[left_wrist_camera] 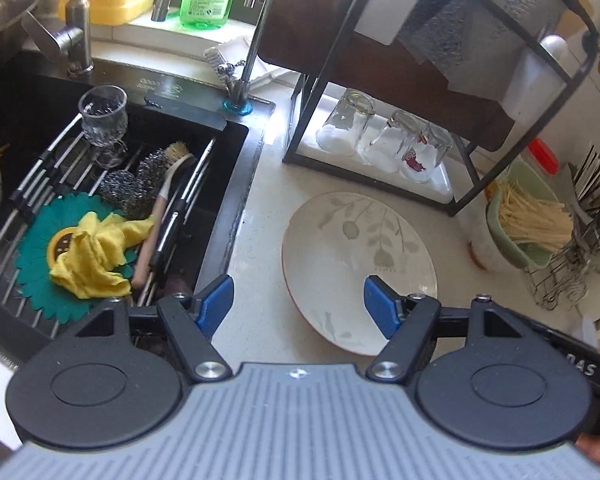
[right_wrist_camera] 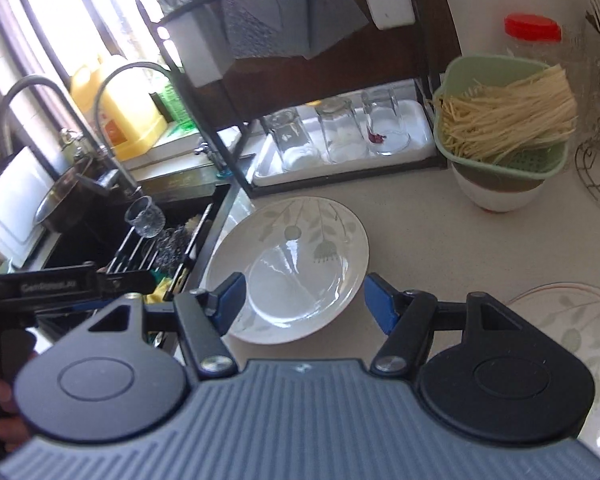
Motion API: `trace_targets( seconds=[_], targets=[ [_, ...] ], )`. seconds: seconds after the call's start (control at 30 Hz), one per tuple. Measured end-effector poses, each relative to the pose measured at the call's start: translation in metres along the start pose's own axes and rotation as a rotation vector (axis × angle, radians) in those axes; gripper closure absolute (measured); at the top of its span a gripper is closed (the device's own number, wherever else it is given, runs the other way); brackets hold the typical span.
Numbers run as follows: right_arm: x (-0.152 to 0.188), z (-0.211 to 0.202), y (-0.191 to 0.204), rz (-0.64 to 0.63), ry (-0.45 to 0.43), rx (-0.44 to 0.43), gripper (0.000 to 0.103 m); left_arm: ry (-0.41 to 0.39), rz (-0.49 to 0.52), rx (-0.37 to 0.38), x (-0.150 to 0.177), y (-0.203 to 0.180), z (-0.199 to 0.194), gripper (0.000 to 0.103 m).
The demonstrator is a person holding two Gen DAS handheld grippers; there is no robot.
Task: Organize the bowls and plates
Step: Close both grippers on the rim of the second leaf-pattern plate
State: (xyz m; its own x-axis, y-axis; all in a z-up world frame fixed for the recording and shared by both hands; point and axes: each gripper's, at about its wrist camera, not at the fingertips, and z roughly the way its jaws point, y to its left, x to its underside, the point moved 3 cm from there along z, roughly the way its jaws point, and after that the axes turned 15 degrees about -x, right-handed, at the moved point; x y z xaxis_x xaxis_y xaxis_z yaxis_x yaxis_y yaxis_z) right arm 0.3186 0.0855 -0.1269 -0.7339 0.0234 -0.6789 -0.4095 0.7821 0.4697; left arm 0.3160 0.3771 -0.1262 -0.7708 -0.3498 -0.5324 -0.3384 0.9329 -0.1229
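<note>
A white plate with a grey leaf pattern point(left_wrist_camera: 356, 264) lies flat on the pale counter right of the sink; it also shows in the right wrist view point(right_wrist_camera: 296, 264). My left gripper point(left_wrist_camera: 298, 304) is open and empty, hovering above the plate's near left rim. My right gripper point(right_wrist_camera: 302, 300) is open and empty above the plate's near edge. A second leaf-pattern plate point(right_wrist_camera: 572, 332) lies at the right in the right wrist view, partly hidden by the gripper body. A white bowl point(right_wrist_camera: 496, 194) stands under a green basket of noodles point(right_wrist_camera: 504, 120).
A black sink point(left_wrist_camera: 112, 184) with a rack, glass cup point(left_wrist_camera: 102, 116), scrubbers and yellow cloth point(left_wrist_camera: 96, 256) lies left. A black dish rack point(left_wrist_camera: 420, 92) with upturned glasses point(left_wrist_camera: 380, 140) stands behind the plate. A wire cutlery holder point(left_wrist_camera: 592, 216) is at the right.
</note>
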Motion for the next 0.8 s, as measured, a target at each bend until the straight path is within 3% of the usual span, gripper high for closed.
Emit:
trace_targets(
  seconds=[0.5, 0.8],
  targets=[
    [-0.028, 0.06, -0.047, 0.164, 0.077, 0.105, 0.04, 0.124, 0.055, 0.069, -0.051, -0.009, 0.079, 0.027],
    [-0.033, 0.09, -0.049, 0.113, 0.138, 0.13, 0.049, 0.189, 0.087, 0.083, -0.056, -0.021, 0.119, 0.028]
  ],
)
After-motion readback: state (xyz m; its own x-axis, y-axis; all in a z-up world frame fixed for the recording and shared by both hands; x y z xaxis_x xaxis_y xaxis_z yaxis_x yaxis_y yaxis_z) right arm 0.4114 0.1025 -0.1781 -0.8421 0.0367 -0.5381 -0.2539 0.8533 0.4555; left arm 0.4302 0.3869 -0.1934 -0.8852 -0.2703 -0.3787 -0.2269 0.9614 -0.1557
